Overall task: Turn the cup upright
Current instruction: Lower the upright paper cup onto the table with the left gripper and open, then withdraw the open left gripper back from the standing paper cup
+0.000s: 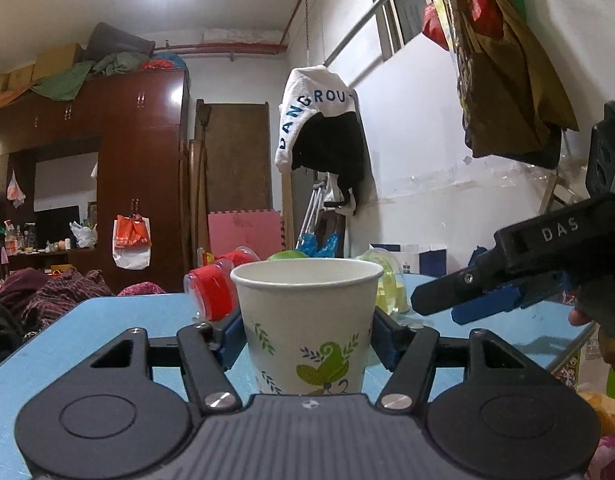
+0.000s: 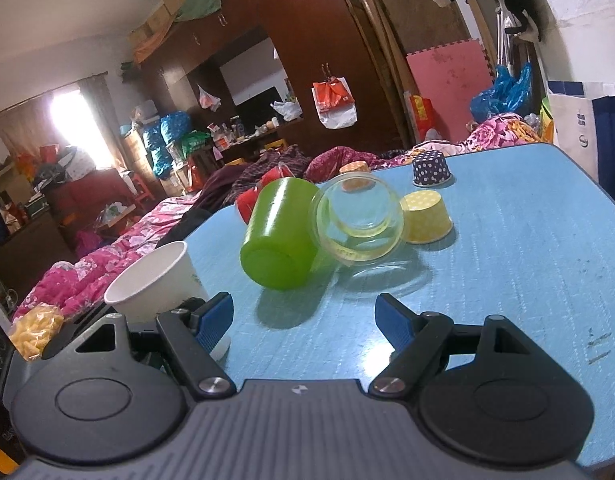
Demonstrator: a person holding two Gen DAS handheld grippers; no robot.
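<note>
— Start nearest. What is the left gripper (image 1: pixel 307 330) doing?

— It lies low and level over the blue table (image 1: pixel 107 312), fingers pointing forward. The paper cup (image 1: pixel 307 320) stands upright between its blue pads (image 1: pixel 231 336), mouth up, base on the table. The pads sit against the cup's sides, so the claw is closed around it.

— And the right gripper (image 2: pixel 303 320)?

— Its jaws are spread wide with nothing between them, only bare tabletop. From the left wrist view it comes in from the right, tilted slightly downward, its tips just beside the cup. In the right wrist view the same cup (image 2: pixel 155 280) shows at the lower left, partly behind the left finger.

— What lies beyond?

— A green cup (image 2: pixel 279 240) on its side, touching a clear cup (image 2: pixel 355 220), also tipped over. Further back, a yellow dotted liner (image 2: pixel 425 218) sits mouth down, then a dark dotted liner (image 2: pixel 431 168) and an orange one (image 2: pixel 353 170) near the far edge. A red cup (image 1: pixel 213 292) lies behind the paper cup.
</note>
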